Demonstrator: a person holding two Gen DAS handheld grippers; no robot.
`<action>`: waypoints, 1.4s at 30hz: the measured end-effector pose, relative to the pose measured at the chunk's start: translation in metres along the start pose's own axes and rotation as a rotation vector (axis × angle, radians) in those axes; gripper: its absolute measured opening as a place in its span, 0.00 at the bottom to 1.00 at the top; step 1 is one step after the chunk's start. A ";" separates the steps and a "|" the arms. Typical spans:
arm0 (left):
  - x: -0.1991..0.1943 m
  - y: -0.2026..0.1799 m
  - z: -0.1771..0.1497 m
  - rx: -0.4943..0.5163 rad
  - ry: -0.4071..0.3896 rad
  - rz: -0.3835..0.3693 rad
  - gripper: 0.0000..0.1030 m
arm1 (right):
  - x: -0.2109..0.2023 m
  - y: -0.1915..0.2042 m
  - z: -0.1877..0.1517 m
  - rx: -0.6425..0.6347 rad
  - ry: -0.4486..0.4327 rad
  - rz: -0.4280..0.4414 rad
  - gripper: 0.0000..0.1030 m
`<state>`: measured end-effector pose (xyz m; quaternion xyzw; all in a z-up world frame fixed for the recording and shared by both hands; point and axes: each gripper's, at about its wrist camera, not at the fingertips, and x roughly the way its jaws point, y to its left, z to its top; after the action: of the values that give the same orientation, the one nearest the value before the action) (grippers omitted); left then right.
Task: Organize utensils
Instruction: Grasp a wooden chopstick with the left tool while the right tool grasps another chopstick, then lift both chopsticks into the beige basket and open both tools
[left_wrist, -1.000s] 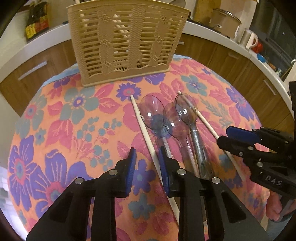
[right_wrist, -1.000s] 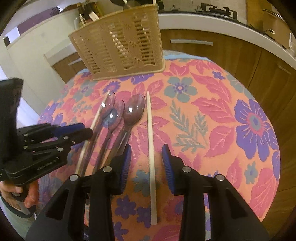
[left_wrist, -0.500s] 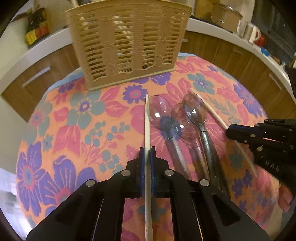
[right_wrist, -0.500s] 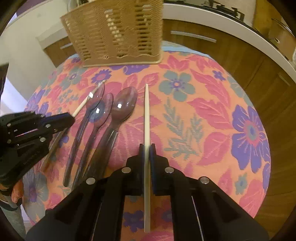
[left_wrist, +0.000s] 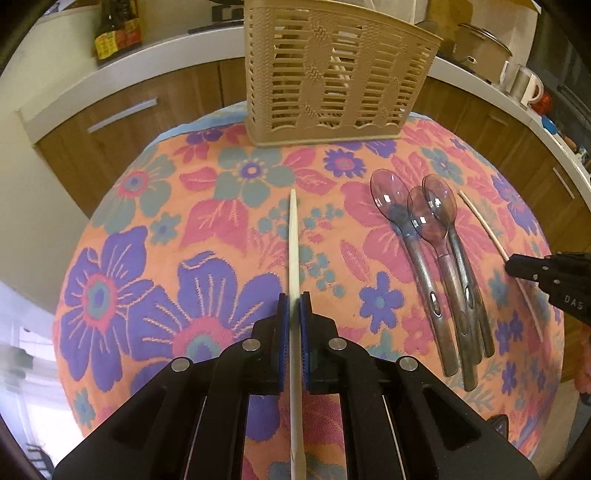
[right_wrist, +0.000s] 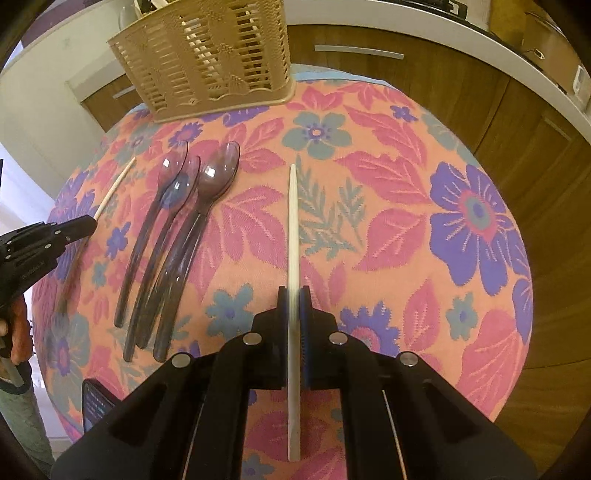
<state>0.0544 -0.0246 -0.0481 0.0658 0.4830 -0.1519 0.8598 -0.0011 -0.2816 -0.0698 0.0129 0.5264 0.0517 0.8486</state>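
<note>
Both sets of tongs, open a second ago with a chopstick lying between the pads, now clamp those chopsticks, and the left pair has carried its stick sideways away from the spoons. We see the left tongs (left_wrist: 294, 314) closed tight on the left chopstick (left_wrist: 293, 236), blue pads pressing both sides, the stick running forward toward the basket and back under the camera. We cannot tell whether its tip touches the cloth. The right tongs (right_wrist: 294, 306) are likewise closed on the right chopstick (right_wrist: 292, 221), gripped around mid-length, tip pointing at the far side of the desk.

Three clear purple spoons (left_wrist: 428, 240) lie side by side on the floral tablecloth (left_wrist: 147, 258), bowls toward the basket, handles overlapping at the near ends. In the right wrist view they sit between the two chopsticks, nearer the left one.

The beige slatted utensil basket (left_wrist: 332, 74) stands upright at the far edge of the desk, well apart from both sticks; pale stick-like items show through its slats. A phone (right_wrist: 94, 404) lies at the near left edge of the desk in the right wrist view. Wooden cabinets (right_wrist: 461, 92) and a white counter run behind.
</note>
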 end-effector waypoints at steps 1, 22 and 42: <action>-0.001 0.001 -0.001 0.001 0.001 0.000 0.04 | 0.000 0.000 0.000 0.000 0.005 0.001 0.04; 0.004 0.000 0.014 0.081 0.077 -0.074 0.34 | 0.007 -0.012 0.033 0.018 0.076 0.091 0.30; -0.066 -0.007 0.053 0.130 -0.195 -0.171 0.04 | -0.027 0.013 0.070 -0.051 -0.069 0.105 0.04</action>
<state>0.0631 -0.0321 0.0365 0.0647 0.3902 -0.2612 0.8805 0.0489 -0.2695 -0.0130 0.0207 0.4939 0.1093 0.8624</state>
